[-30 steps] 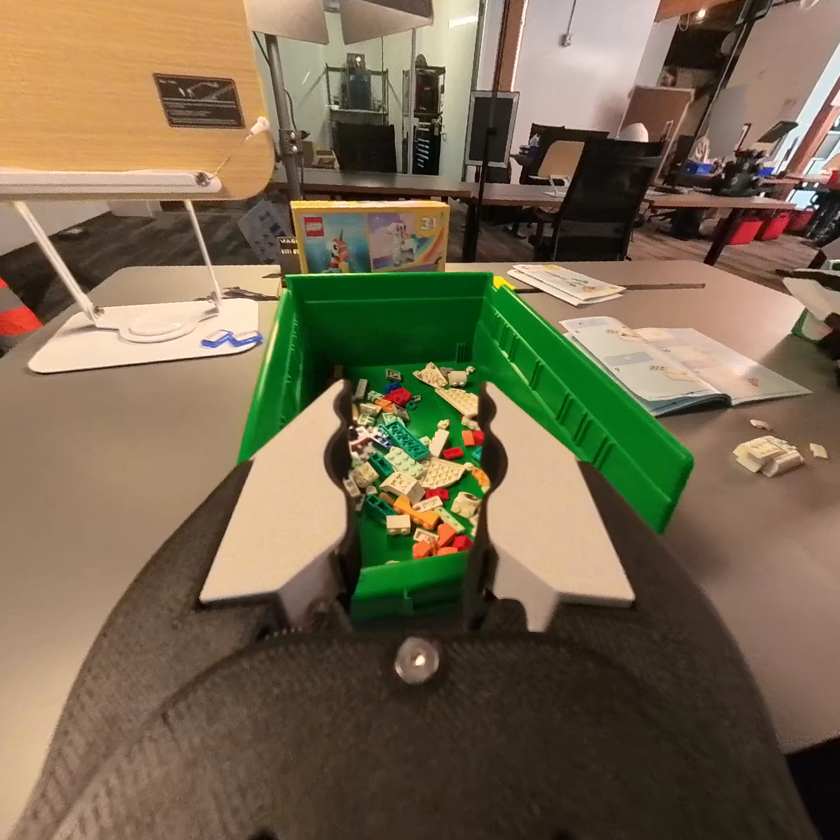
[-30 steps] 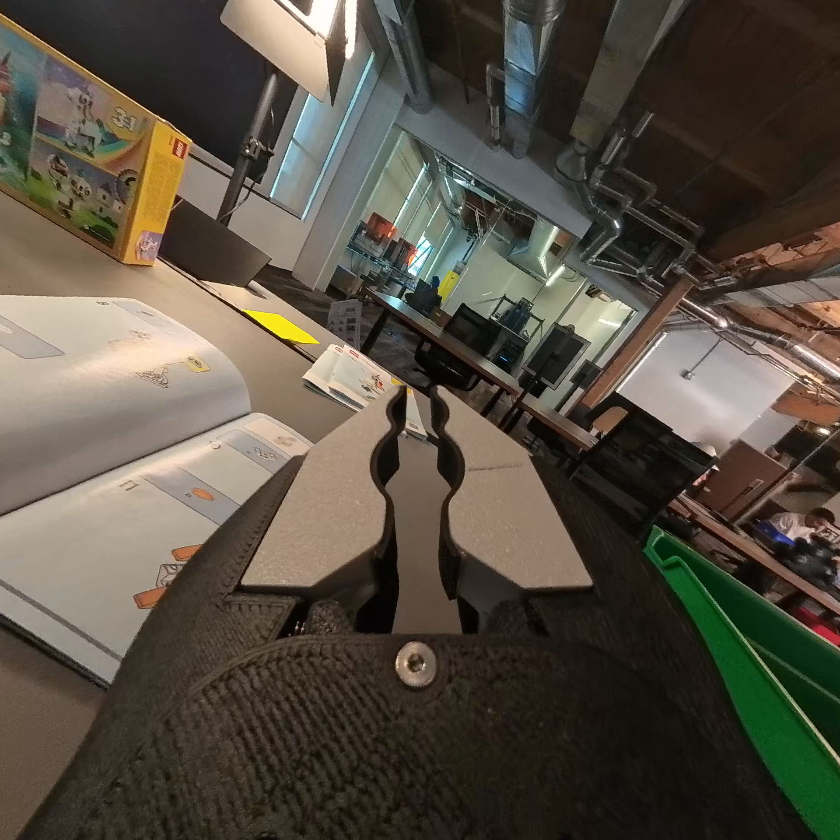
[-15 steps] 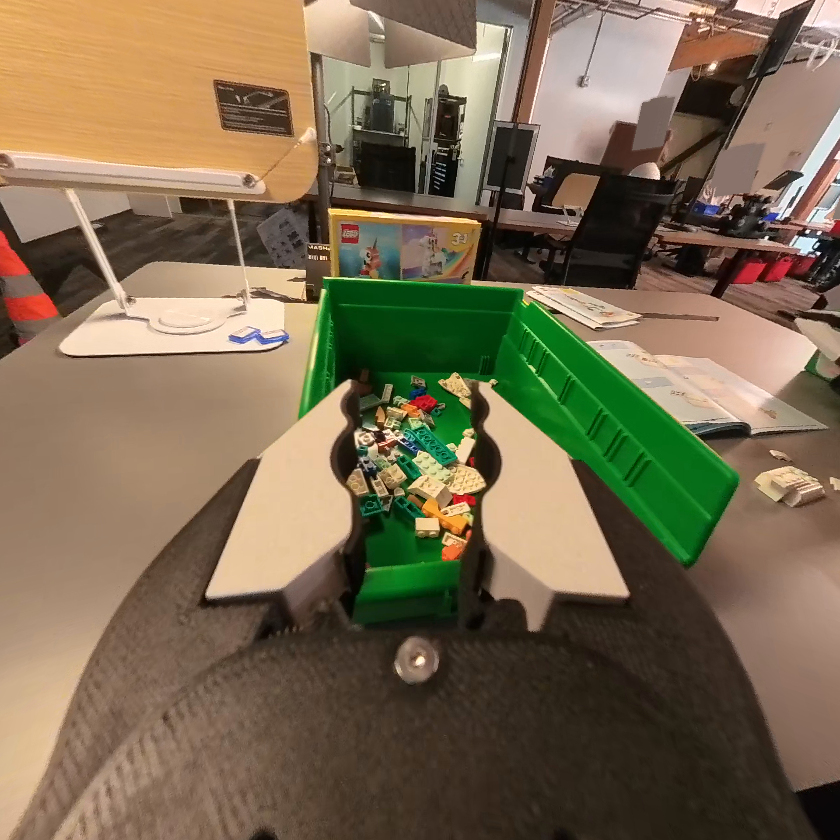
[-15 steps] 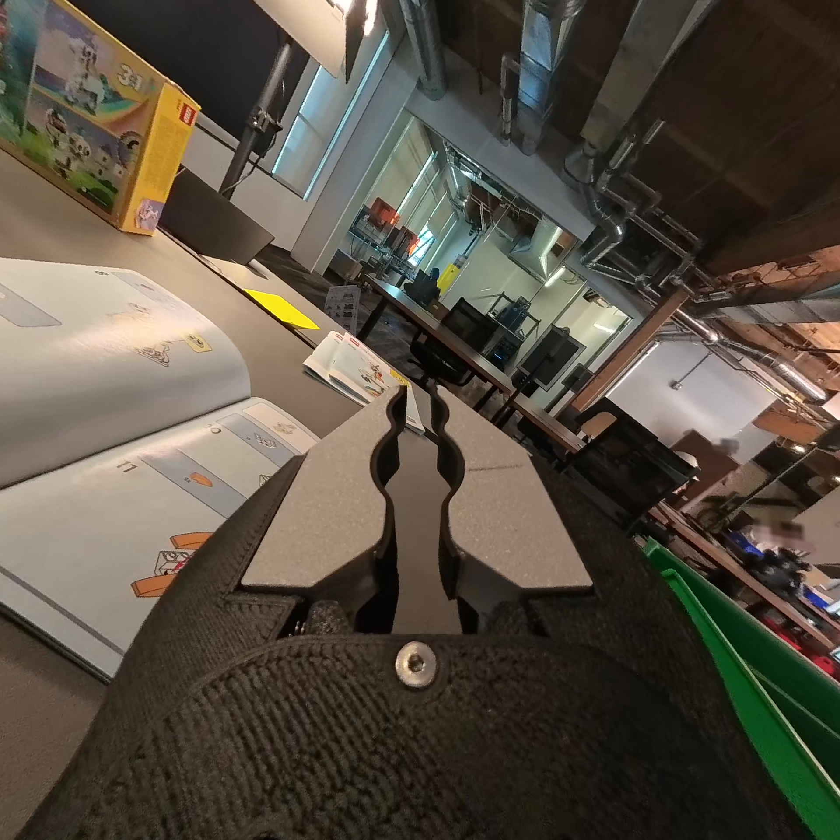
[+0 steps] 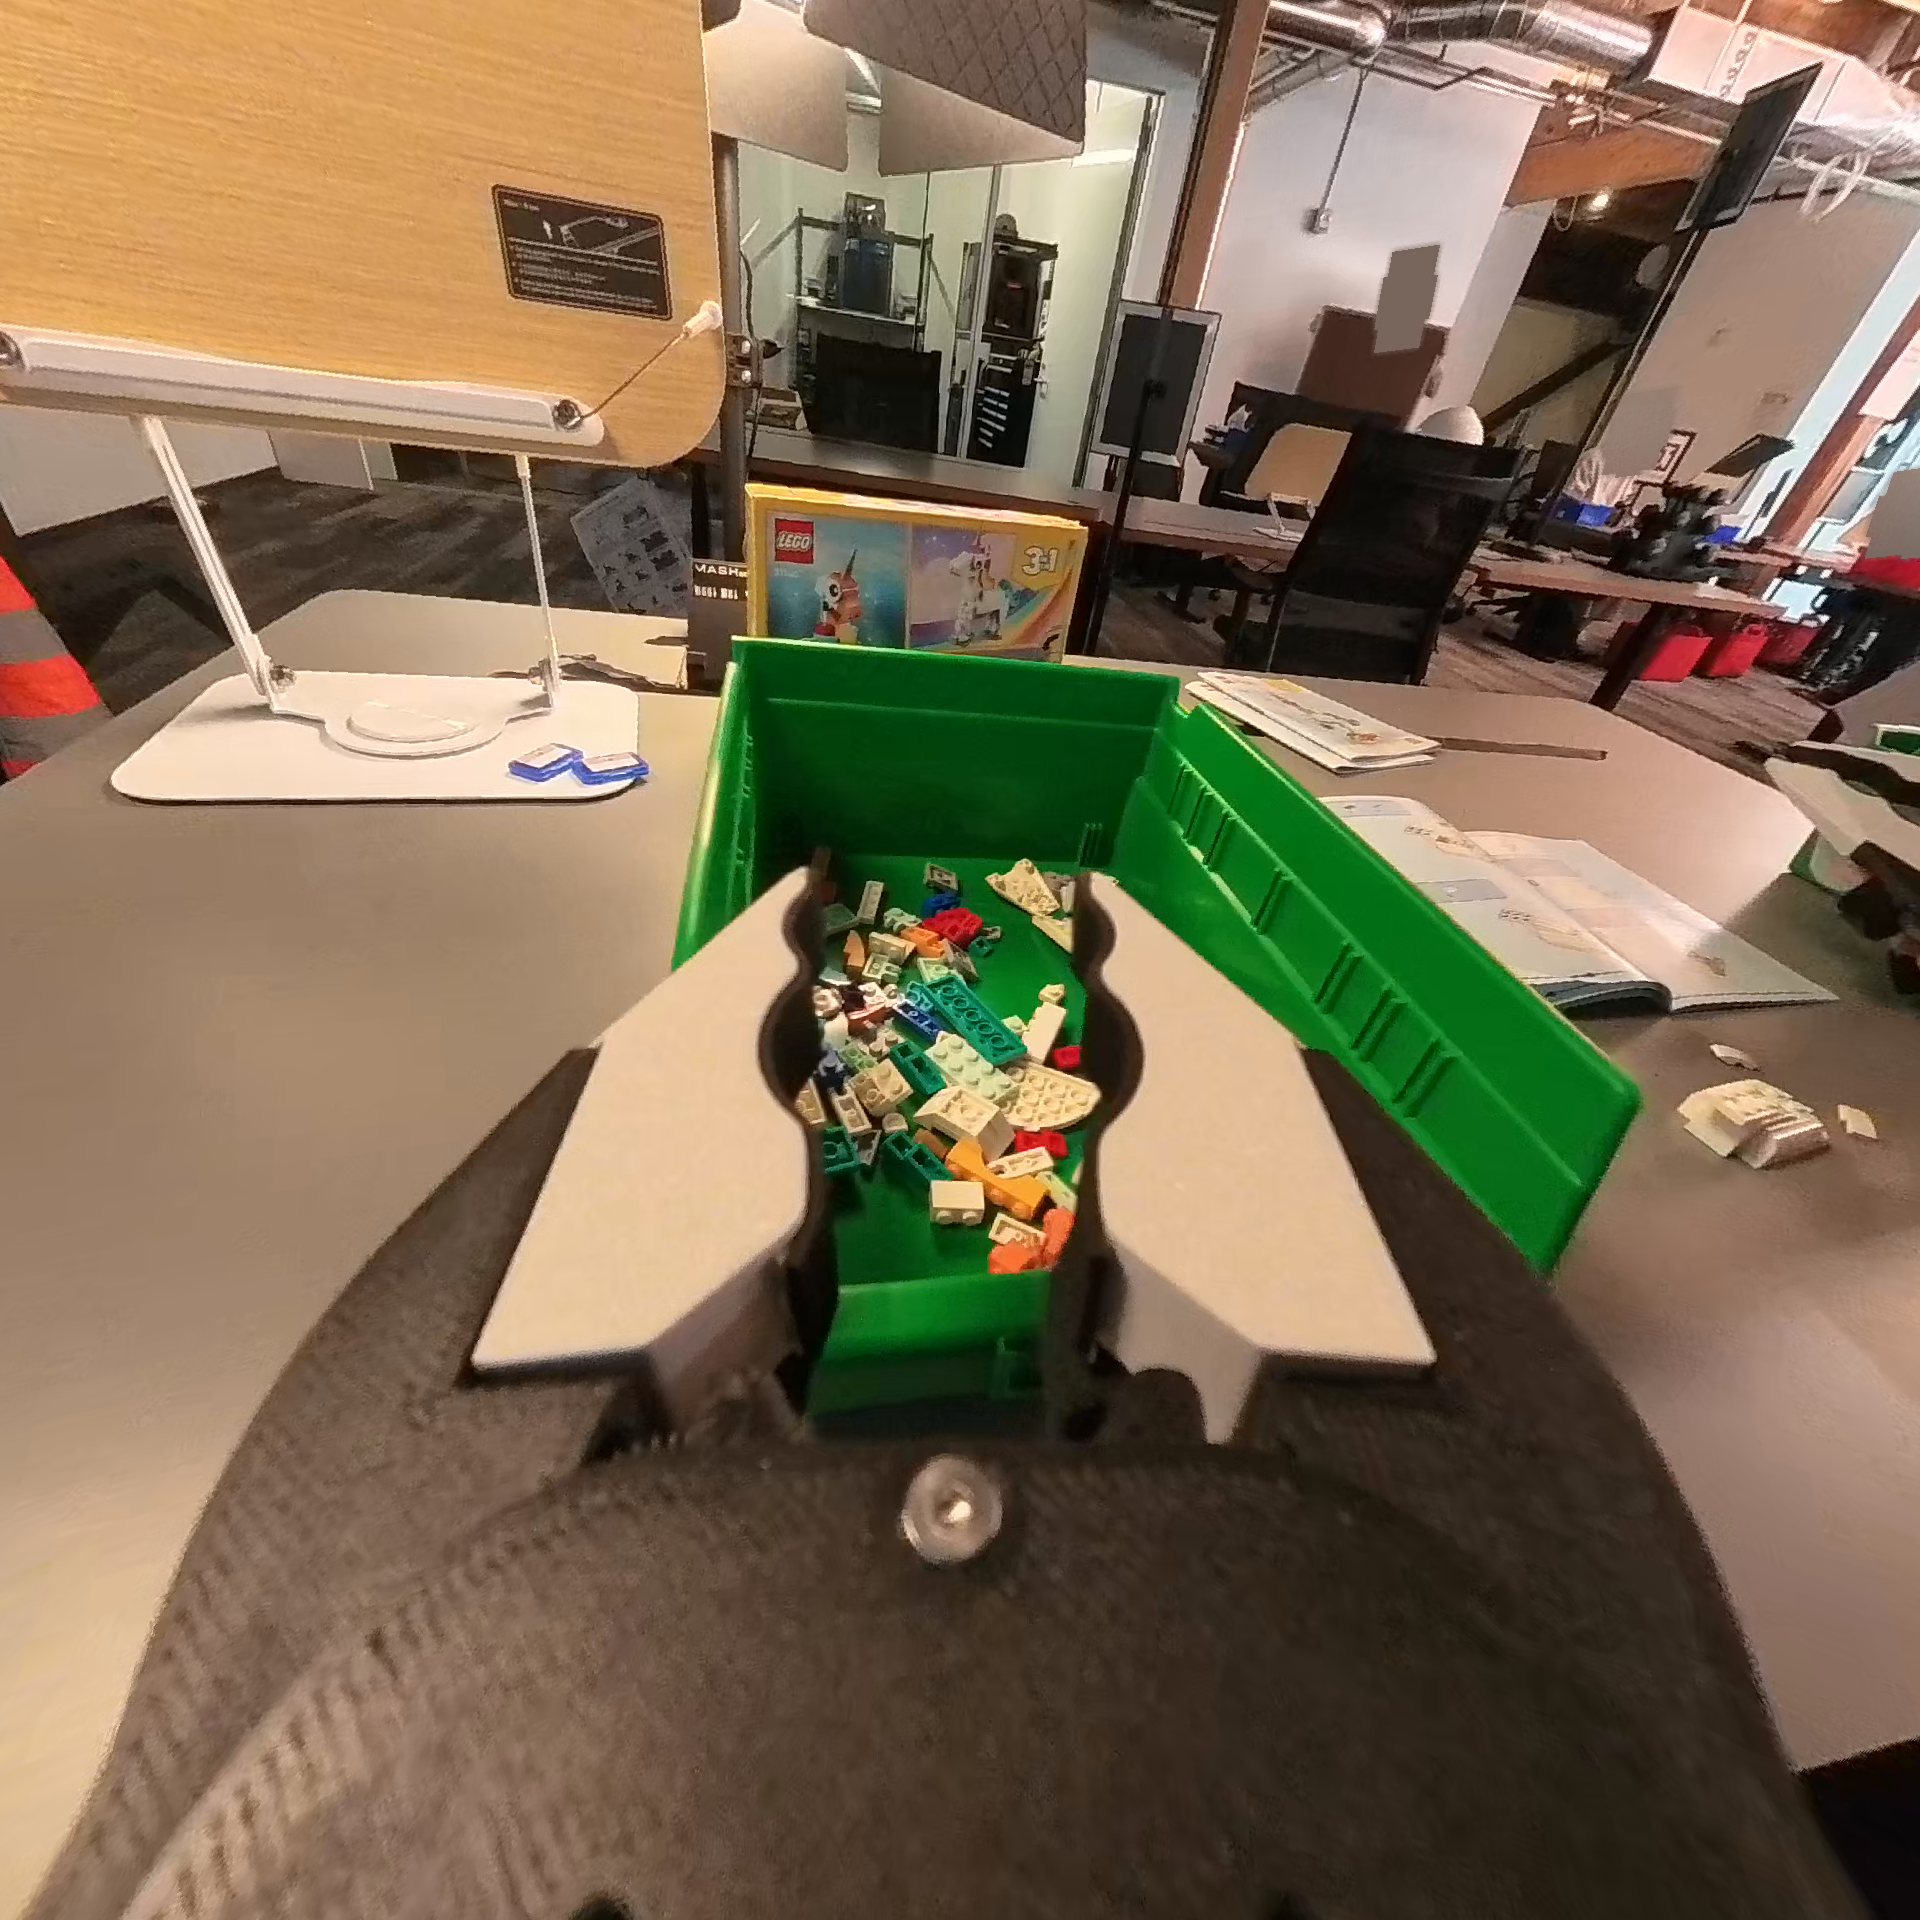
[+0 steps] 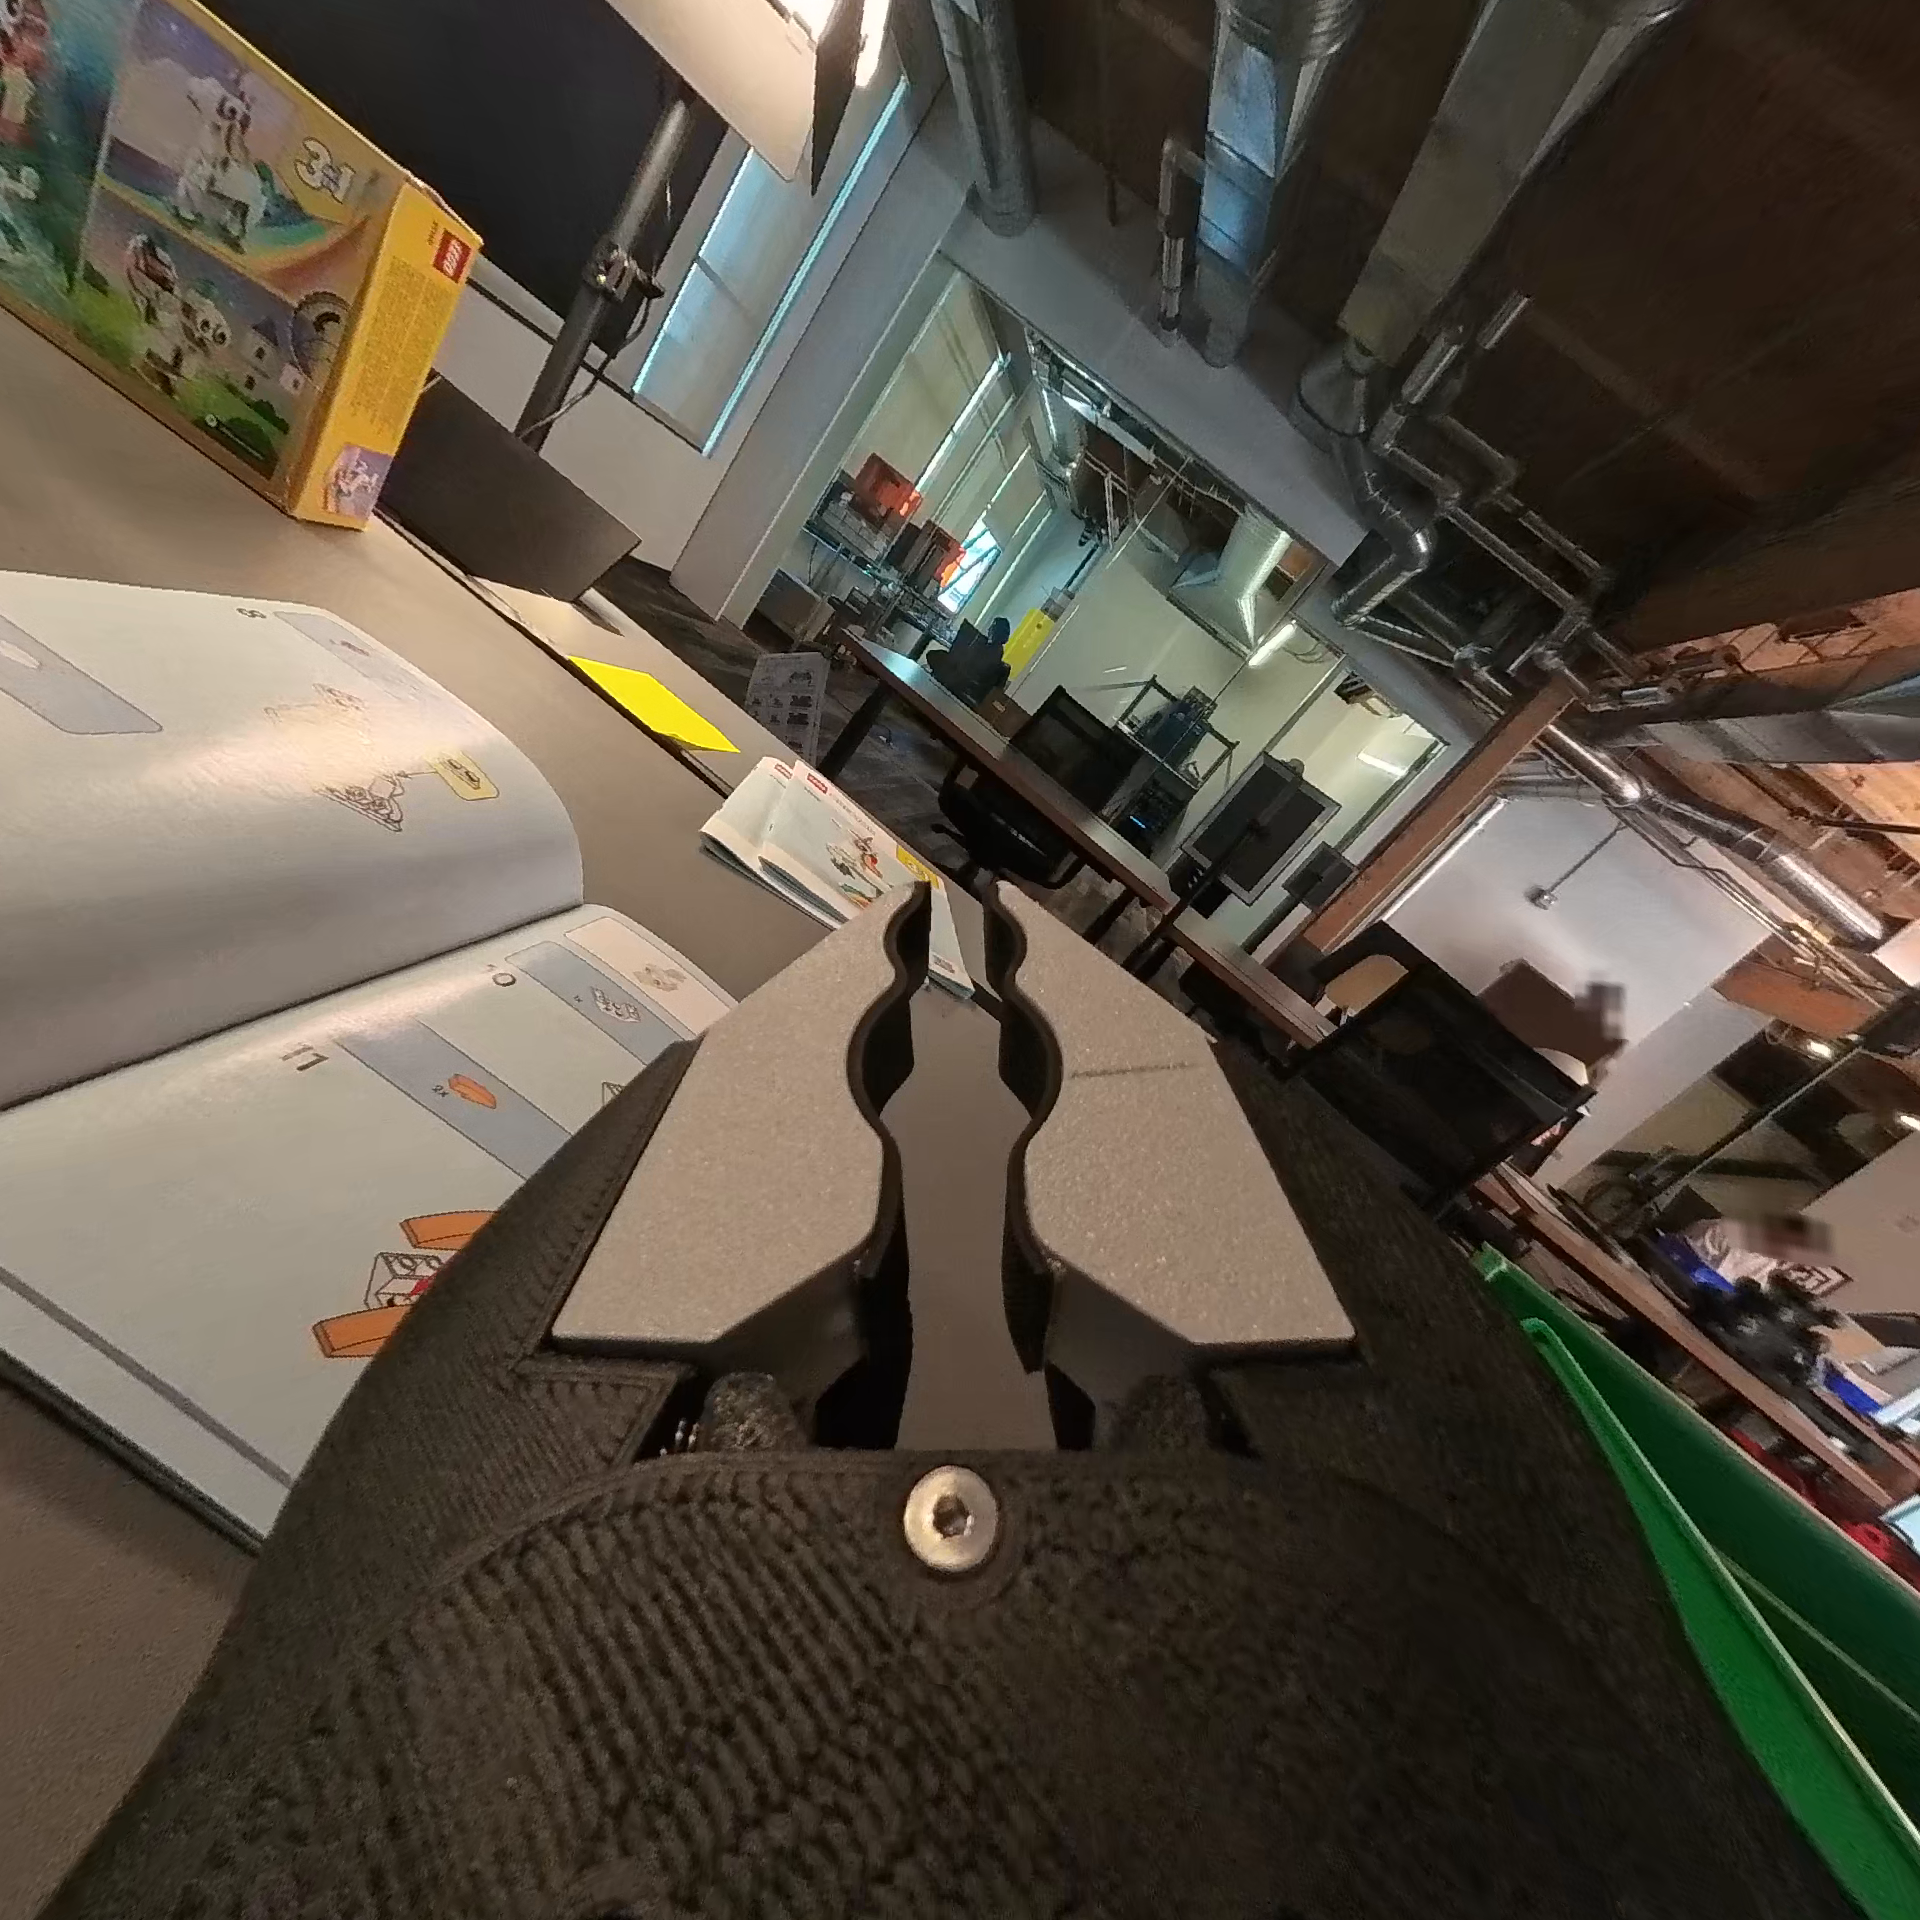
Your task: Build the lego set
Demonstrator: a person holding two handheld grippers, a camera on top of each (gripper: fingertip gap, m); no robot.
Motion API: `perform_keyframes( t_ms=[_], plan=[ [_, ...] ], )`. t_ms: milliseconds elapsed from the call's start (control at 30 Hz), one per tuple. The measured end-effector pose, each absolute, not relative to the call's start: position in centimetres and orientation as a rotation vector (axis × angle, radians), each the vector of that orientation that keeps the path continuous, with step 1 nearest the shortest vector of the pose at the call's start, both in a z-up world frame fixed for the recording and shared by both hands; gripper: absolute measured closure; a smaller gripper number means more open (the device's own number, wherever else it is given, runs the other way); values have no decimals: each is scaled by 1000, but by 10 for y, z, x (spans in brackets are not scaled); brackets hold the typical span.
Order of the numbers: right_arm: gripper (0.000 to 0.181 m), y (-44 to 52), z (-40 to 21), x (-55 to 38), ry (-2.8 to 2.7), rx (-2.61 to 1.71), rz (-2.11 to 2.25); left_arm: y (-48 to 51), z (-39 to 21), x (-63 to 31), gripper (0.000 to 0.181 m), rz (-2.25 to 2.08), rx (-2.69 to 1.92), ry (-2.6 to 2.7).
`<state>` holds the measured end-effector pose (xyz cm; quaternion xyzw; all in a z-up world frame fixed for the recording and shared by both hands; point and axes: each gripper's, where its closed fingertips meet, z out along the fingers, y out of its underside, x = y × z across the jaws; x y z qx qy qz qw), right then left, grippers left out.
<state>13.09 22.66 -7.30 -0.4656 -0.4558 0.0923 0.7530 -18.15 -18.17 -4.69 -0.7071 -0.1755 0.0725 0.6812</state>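
Note:
A green bin point(image 5: 1382, 997) holds several loose lego pieces point(image 5: 956, 1070) in white, teal, orange and red. My left gripper point(image 5: 948, 883) is open and empty, hovering over the near end of the bin with the pieces showing between its fingers. A small white partly built piece point(image 5: 1756, 1127) lies on the table to the right of the bin. My right gripper point(image 6: 954, 899) is tilted and low over the table beside the open instruction booklet point(image 6: 260, 935); its jaws stand a narrow gap apart and hold nothing. It also shows at the right edge of the left wrist view point(image 5: 1860, 831).
The yellow lego box point(image 5: 914, 587) stands behind the bin. A wooden board on a white stand point(image 5: 384, 727) is at the back left, with two small blue tags point(image 5: 577, 767) on its base. A second booklet point(image 5: 1314, 717) lies at the back right. The bin's edge point(image 6: 1714, 1558) is right of my right gripper. The gap from one gripper's tips to the other's is roughly 50 cm.
My left gripper has shifted slightly left and tilted up, so the bin sits further right in its view. My right gripper has turned a little, bringing more of the lego box into view. Both jaw gaps are unchanged.

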Motion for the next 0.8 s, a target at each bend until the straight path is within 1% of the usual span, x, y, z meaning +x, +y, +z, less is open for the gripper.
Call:
perform_keyframes(
  t_ms=[800],
  plan=[
    [175, 226, -64, 137, -942, -1001, 247, -169, -47, -165, 137, 169, -1619, -341]
  ],
)
